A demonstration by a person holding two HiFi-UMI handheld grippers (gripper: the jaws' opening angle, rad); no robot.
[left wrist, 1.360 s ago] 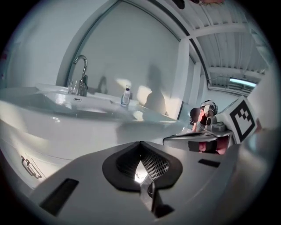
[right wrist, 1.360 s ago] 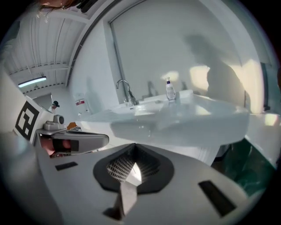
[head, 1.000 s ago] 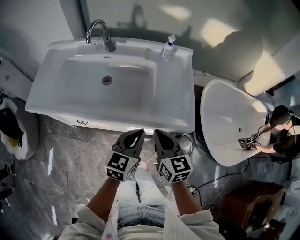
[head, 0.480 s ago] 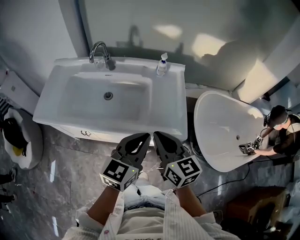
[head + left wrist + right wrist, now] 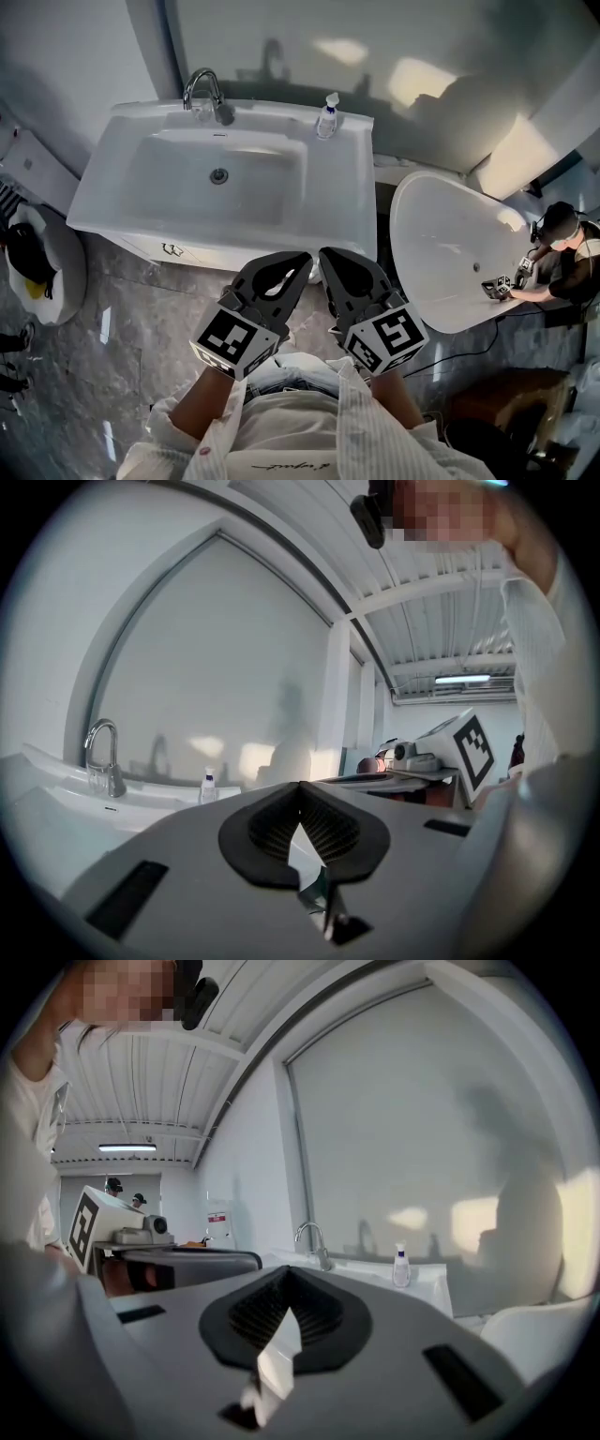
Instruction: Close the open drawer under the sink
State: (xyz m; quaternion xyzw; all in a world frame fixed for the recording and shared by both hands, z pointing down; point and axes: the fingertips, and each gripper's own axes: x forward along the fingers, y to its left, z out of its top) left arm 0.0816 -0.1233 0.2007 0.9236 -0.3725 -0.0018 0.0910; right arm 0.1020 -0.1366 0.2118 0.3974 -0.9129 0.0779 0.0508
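The white sink fills the upper left of the head view. Below its front rim shows a narrow white strip of the drawer front with a small dark handle; how far it stands out I cannot tell. My left gripper and right gripper hang side by side just in front of the sink's front right rim, apart from it. Both are shut with nothing in them. In the left gripper view the left gripper points up over the sink. The right gripper does the same in its own view.
A faucet and a small pump bottle stand at the sink's back. A white bathtub lies to the right, with a person crouched beside it. A white fixture with a black lining stands on the marble floor at the left.
Both grippers have come up closer to the head camera and look larger, still shut side by side. The sink has shifted slightly in the view.
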